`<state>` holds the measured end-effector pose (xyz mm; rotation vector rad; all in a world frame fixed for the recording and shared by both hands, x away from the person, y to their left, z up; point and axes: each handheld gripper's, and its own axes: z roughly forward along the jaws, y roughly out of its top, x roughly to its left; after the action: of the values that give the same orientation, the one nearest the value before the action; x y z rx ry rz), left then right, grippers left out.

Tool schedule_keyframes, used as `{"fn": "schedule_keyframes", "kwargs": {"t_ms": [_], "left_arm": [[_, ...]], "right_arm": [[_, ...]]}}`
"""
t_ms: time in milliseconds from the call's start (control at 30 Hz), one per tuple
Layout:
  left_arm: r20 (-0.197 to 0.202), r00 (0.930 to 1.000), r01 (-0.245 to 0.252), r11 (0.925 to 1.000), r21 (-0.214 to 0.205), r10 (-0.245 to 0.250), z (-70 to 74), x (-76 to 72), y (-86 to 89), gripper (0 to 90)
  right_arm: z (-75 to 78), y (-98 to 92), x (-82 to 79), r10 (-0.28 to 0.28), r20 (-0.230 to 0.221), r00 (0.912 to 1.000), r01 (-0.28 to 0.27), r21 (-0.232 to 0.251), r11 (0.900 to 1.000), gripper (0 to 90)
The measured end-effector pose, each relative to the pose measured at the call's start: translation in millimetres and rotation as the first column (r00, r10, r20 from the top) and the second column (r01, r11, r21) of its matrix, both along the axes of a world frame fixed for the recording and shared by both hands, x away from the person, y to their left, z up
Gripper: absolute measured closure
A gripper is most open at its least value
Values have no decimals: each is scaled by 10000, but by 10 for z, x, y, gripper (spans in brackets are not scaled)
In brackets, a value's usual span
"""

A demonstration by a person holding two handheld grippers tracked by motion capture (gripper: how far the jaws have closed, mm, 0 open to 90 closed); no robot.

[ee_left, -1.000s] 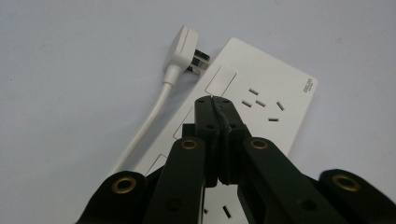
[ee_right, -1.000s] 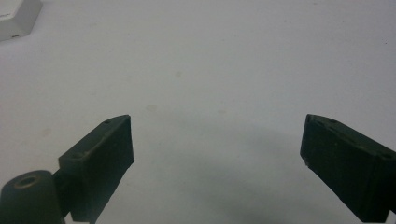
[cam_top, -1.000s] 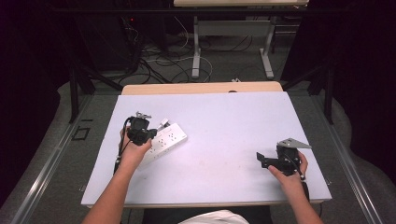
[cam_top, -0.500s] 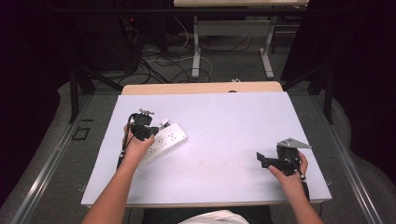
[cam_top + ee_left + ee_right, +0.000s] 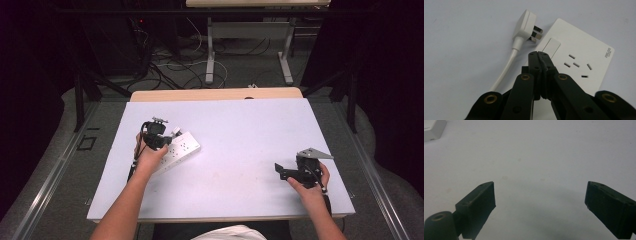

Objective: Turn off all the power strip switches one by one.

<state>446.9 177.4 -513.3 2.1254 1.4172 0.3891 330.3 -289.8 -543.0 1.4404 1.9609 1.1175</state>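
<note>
Jaws first: the left gripper (image 5: 539, 53) has its two jaws pressed flat together with nothing between them, tips sitting right over the rocker switch (image 5: 551, 45) on the white power strip (image 5: 579, 62), so it looks like it's poking or about to poke that switch. I can't tell if it's actually touching. The strip lies on the left side of the table (image 5: 240, 125), angled, with the left hand (image 5: 150, 157) over its near end. Just past the strip's far end lies a white plug (image 5: 525, 25) on its cable (image 5: 504, 72), prongs bare and pointing at the strip, so it's not plugged into anything. Way over on the right, the right gripper (image 5: 540, 197) hangs with jaws spread wide and empty above bare table, well apart from the strip. My guess: the switch bit is in hand, plugging in is still to do.
</note>
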Motion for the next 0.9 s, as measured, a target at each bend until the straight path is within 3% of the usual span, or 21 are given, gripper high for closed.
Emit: {"fn": "schedule_keyframes", "kwargs": {"t_ms": [600, 900], "left_arm": [[-130, 9999, -81, 10000, 40, 82, -64, 26, -23, 899], [-142, 9999, -63, 10000, 18, 64, -66, 26, -18, 899]], "right_arm": [[-7, 8, 4, -135, 19, 9999, 135, -52, 9999, 111], [-6, 15, 1, 118, -97, 9999, -119, -59, 9999, 69]]}}
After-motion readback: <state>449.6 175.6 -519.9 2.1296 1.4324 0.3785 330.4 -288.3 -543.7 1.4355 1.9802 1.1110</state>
